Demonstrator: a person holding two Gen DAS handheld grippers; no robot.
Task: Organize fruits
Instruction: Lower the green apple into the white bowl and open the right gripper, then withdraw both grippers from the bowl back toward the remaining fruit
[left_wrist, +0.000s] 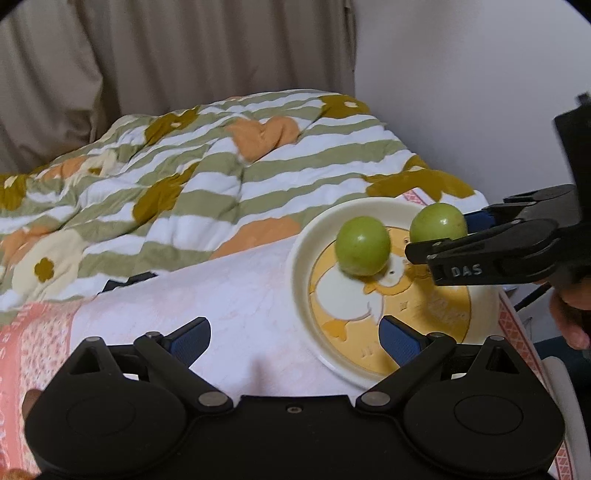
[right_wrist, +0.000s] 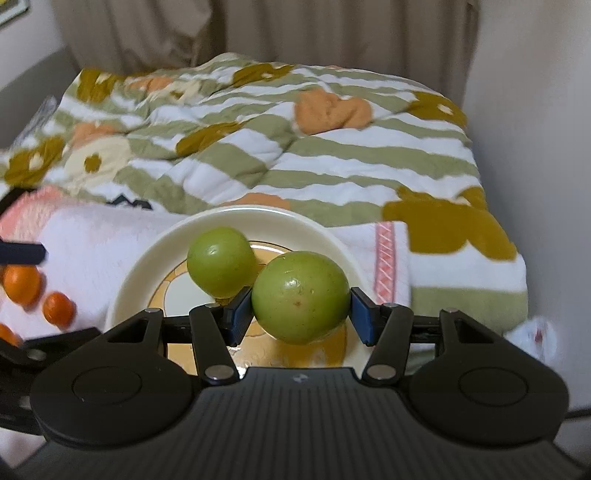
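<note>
- Black left gripper (left_wrist: 295, 338): jaws wide apart, nothing between them, over the near rim of the plate (left_wrist: 299, 266). Likely free for the next pick.
- Right gripper (right_wrist: 301, 312): blue pads clamped on the sides of a green fruit (right_wrist: 301, 297), held just above the plate, apparently for setting down.
- Second green fruit (right_wrist: 221, 262) lies on the plate, just beside the held one; greens appear to be grouped here.
- Oranges (right_wrist: 22, 283) lie on the white cloth (right_wrist: 92, 240) left of the plate, not yet sorted.
- Striped quilt (right_wrist: 295, 158) is bunched behind, clear of the work.
</note>
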